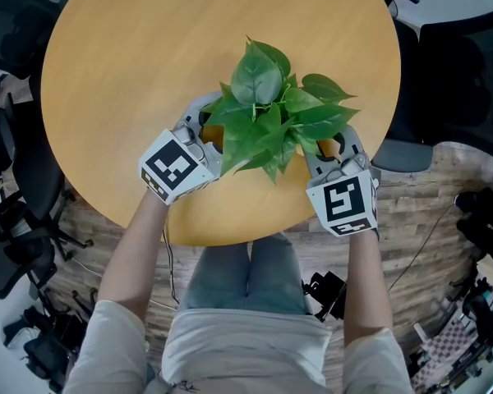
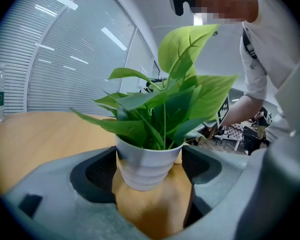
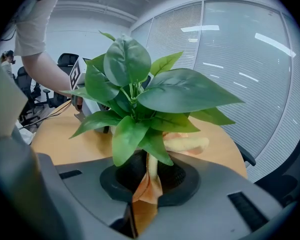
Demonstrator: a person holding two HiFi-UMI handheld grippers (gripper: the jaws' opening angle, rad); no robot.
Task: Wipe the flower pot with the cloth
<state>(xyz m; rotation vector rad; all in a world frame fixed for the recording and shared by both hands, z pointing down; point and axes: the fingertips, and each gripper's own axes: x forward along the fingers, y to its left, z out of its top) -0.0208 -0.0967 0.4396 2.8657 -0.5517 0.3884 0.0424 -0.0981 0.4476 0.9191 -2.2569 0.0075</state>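
On a round light-wood table (image 1: 148, 56), the left gripper (image 1: 204, 130) clamps wide-set jaws around a white ribbed flower pot (image 2: 145, 166) of green leaves, while the right gripper (image 1: 333, 150) pinches a folded orange cloth (image 3: 149, 189) at the pot's other side.

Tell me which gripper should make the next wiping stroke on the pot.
Right. The right gripper has its jaws shut on the orange cloth, which lies against the flower pot; the left gripper clasps the pot, steadying it.
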